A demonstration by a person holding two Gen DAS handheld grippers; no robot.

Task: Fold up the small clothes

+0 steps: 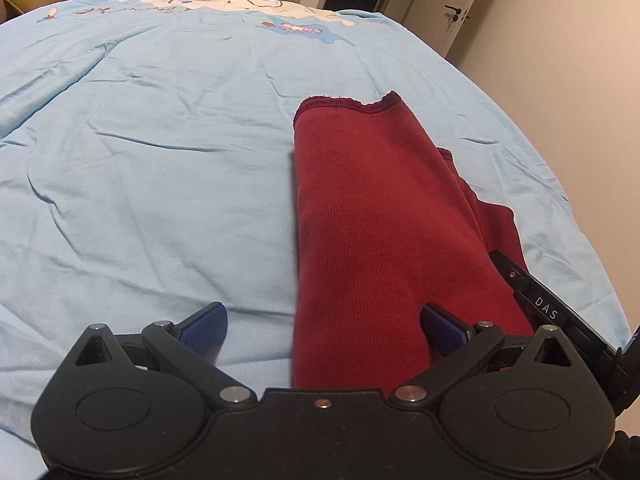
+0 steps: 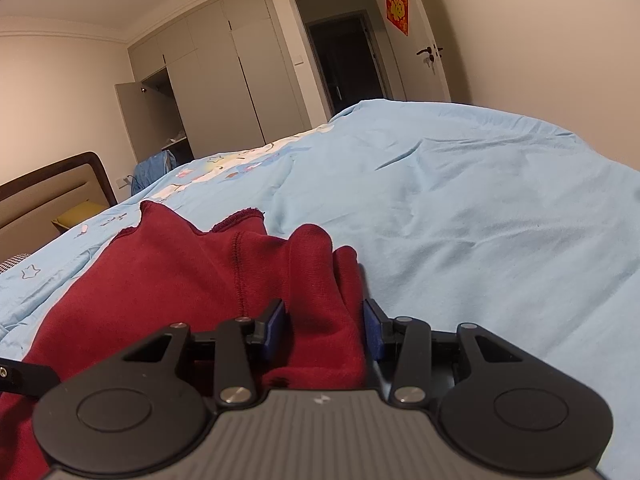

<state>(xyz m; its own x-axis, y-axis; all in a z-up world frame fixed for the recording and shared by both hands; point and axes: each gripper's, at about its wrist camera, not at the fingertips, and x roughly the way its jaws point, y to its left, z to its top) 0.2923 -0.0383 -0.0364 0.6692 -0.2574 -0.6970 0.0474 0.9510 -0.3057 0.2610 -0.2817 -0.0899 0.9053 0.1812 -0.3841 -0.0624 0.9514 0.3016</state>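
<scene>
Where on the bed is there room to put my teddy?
Left of the red garment the blue bedsheet lies bare, up to the cartoon print. Beyond its hem is free too. It is crowded near the right edge, where the right hand-held gripper pinches bunched cloth.

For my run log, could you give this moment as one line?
left gripper: open | right gripper: shut on red garment | bedsheet

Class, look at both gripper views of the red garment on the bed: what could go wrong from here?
1. The right gripper pinches a bunched ridge of the red garment, so lifting may drag several layers and undo the fold.
2. The left gripper is open, holding nothing, so the cloth may slide on the blue bedsheet.
</scene>
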